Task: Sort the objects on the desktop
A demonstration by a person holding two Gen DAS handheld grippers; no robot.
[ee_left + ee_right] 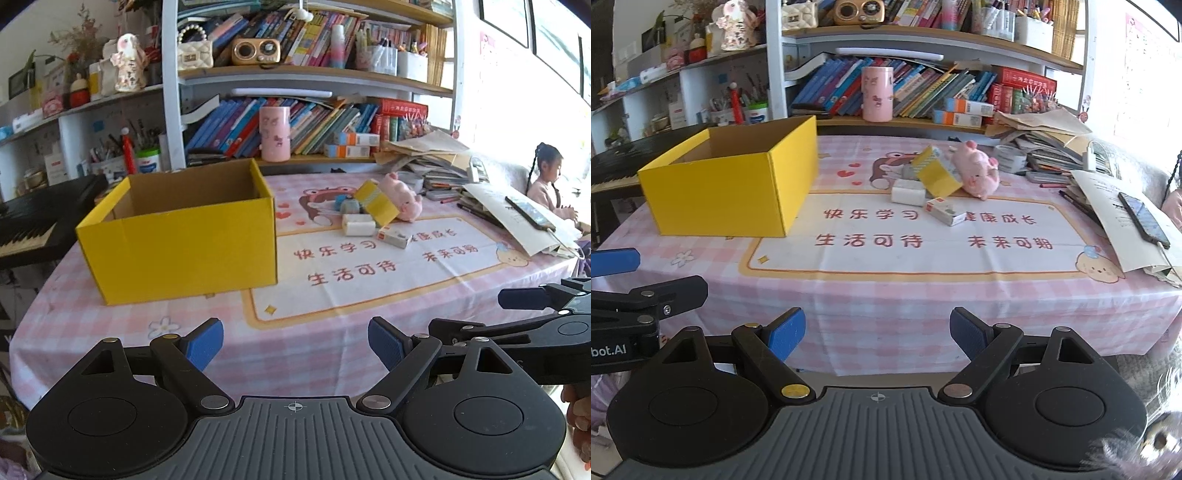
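An open yellow cardboard box (184, 243) (731, 184) stands on the left of the table, nothing visible inside. Right of it lies a small heap: a pink plush pig (402, 197) (979, 171), a yellow carton (378, 203) (938, 173), a white packet (358, 224) (908, 192) and a small white-and-red box (394, 237) (945, 211). My left gripper (295, 345) is open and empty over the table's near edge. My right gripper (877, 334) is open and empty too, short of the near edge. Each shows at the side of the other's view.
The table wears a pink checked cloth (886, 295) with a printed mat. Papers, books and a phone (1143, 219) pile up at the right. Bookshelves (314, 122) stand behind, a keyboard instrument (33, 225) at left. A person (550, 184) sits far right.
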